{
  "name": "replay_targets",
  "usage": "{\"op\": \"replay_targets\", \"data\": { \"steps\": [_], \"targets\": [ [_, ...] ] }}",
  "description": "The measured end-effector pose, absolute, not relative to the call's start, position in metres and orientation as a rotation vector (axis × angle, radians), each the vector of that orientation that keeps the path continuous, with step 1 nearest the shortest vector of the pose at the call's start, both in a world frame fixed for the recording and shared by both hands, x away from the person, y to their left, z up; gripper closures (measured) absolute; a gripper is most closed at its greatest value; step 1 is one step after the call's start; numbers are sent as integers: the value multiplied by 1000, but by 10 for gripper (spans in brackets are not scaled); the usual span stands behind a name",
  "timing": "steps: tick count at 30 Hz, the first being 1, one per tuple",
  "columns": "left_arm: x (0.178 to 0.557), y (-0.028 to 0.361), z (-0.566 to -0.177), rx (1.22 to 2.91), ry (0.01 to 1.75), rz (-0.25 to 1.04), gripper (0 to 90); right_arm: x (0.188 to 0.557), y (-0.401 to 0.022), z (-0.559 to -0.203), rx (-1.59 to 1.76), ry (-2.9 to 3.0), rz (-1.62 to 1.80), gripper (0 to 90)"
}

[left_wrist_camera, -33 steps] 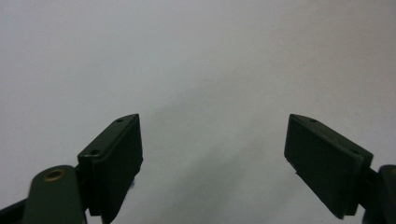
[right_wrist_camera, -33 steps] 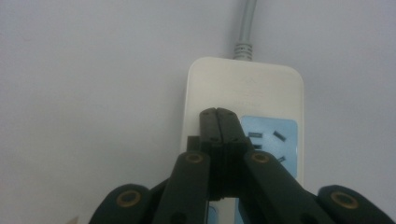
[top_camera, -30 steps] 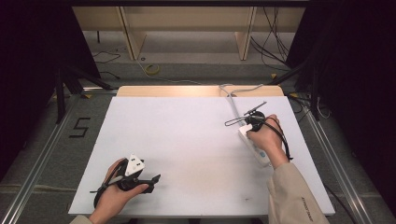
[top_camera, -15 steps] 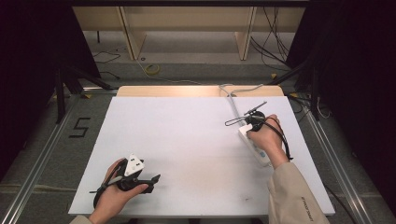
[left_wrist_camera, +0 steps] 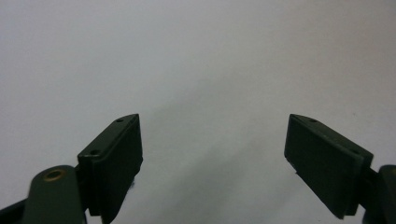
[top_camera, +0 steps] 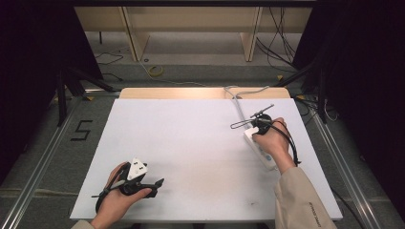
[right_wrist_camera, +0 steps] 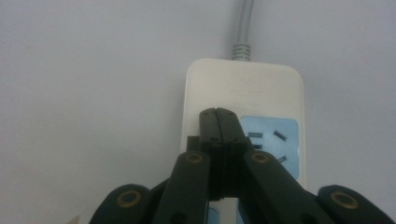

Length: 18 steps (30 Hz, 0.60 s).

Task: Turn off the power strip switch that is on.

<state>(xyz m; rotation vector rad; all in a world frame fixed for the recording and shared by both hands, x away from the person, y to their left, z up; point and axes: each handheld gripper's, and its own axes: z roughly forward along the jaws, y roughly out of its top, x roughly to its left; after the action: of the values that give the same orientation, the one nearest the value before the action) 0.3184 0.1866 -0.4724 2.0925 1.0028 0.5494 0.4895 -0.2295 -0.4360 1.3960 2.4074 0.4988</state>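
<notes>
High view: the white surface point(top_camera: 191, 143) is mostly bare. The power strip point(top_camera: 260, 149) lies near its right edge, angled, partly under the right hand point(top_camera: 272, 140), with its grey cord point(top_camera: 235, 98) running off the far edge. The right tool point(top_camera: 255, 125) sits over the strip's far end with its jaws pressed together and nothing between them; in the right gripper view the closed tips point(right_wrist_camera: 217, 122) lie over the strip point(right_wrist_camera: 243, 93), just beside its blue socket panel point(right_wrist_camera: 275, 140). A thin wire piece point(top_camera: 241, 125) sticks out next to that tool. Well apart, at the near left corner, the left hand point(top_camera: 117, 195) holds the left tool point(top_camera: 155, 183) low over the surface, pointing right; its jaws stand wide with only bare white between them. Beyond the surface are wooden legs point(top_camera: 133, 38), loose cables point(top_camera: 282, 43) and a coil of tape point(top_camera: 155, 71) on the floor.
</notes>
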Motion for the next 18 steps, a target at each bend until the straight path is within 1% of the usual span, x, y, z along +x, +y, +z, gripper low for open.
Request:
{"op": "replay_targets", "data": {
  "steps": [18],
  "targets": [
    [319,186,-472,2094,1004,547,192,489,-230,-436,1405,2397,504,900]
  ]
}}
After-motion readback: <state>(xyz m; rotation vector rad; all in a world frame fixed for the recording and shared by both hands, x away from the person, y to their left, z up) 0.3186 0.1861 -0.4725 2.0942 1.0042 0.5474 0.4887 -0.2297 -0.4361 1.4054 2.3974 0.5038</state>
